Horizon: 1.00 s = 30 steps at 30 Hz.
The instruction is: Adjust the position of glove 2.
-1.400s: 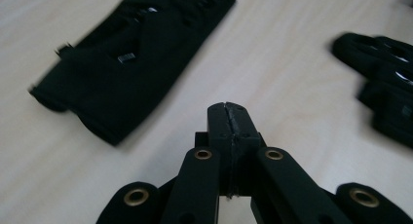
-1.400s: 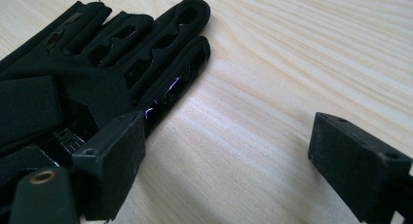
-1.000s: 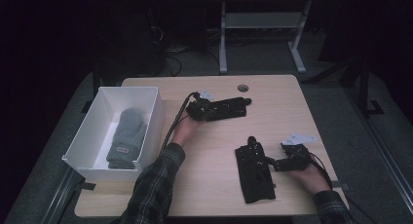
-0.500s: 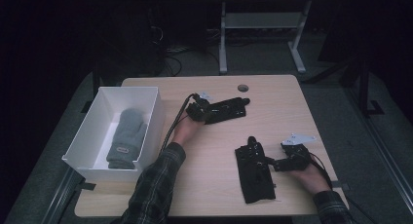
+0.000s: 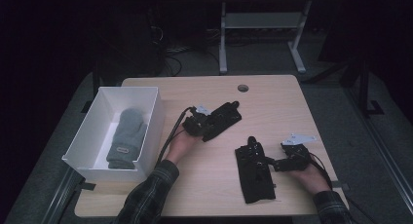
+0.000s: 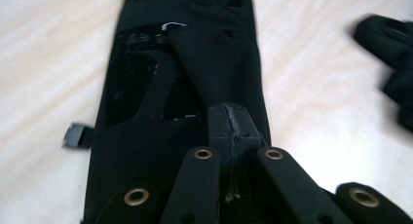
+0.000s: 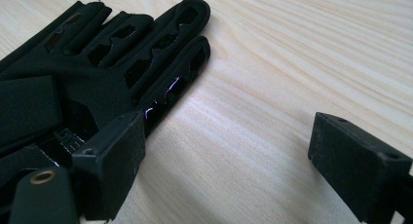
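Observation:
Two black gloves lie on the wooden table (image 5: 292,102). My left gripper (image 5: 205,123) is shut on the cuff end of the far glove (image 5: 223,117). In the left gripper view, my left gripper (image 6: 229,134) pinches a raised fold of that glove (image 6: 146,87). The near glove (image 5: 254,174) lies flat by my right gripper (image 5: 269,161). In the right gripper view, my right gripper (image 7: 234,160) stands open, its left jaw against the glove's (image 7: 97,53) finger edge and its right jaw over bare wood.
A white box (image 5: 148,121) stands at the table's left side with a grey mitten (image 5: 127,136) inside. A small round grommet (image 5: 242,88) sits near the far edge. The other glove (image 6: 389,53) shows at the right of the left gripper view.
My left gripper and its glove have shifted slightly toward the near side of the table. The right gripper and the near glove have stayed put.

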### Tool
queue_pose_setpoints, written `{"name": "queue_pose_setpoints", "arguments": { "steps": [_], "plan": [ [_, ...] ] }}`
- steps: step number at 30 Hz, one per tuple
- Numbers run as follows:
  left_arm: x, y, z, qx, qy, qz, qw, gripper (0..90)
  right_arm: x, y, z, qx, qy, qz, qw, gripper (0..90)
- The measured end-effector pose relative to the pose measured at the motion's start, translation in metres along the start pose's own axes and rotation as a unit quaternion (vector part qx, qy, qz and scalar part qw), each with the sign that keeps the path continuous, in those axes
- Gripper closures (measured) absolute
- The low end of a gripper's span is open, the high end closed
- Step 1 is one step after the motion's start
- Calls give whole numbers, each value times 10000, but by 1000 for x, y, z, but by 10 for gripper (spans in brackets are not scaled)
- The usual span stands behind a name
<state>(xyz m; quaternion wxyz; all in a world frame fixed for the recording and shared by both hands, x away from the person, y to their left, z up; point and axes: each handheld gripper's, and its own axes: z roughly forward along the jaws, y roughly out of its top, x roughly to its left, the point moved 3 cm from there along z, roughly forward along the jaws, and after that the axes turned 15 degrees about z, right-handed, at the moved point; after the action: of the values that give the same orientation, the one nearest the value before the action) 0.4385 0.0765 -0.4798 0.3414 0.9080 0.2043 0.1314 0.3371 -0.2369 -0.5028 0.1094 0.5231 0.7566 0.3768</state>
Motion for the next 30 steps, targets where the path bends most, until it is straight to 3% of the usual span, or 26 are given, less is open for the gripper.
{"name": "queue_pose_setpoints", "arguments": {
  "steps": [5,9,14,19,23,27,30],
  "plan": [
    [-21,-7,-11,75,-63,128,9999,896,0,0,0,4,-8,-3,10000,134],
    [-28,-11,-18,123,-60,217,9997,896,0,0,0,6,-12,-3,10000,134],
    [-14,-5,-26,-28,97,64,9999,896,0,0,0,7,-13,-1,10000,134],
    [11,2,-24,-51,427,-136,9990,896,0,0,0,7,-13,0,10000,134],
    [24,1,-13,0,432,-292,9986,895,0,0,0,6,-13,-1,10000,134],
    [28,-5,-1,190,351,-389,9984,896,0,0,0,6,-11,-1,10000,134],
    [26,-8,1,162,332,-473,9982,896,0,0,0,7,-11,-5,10000,135]
  ]
}}
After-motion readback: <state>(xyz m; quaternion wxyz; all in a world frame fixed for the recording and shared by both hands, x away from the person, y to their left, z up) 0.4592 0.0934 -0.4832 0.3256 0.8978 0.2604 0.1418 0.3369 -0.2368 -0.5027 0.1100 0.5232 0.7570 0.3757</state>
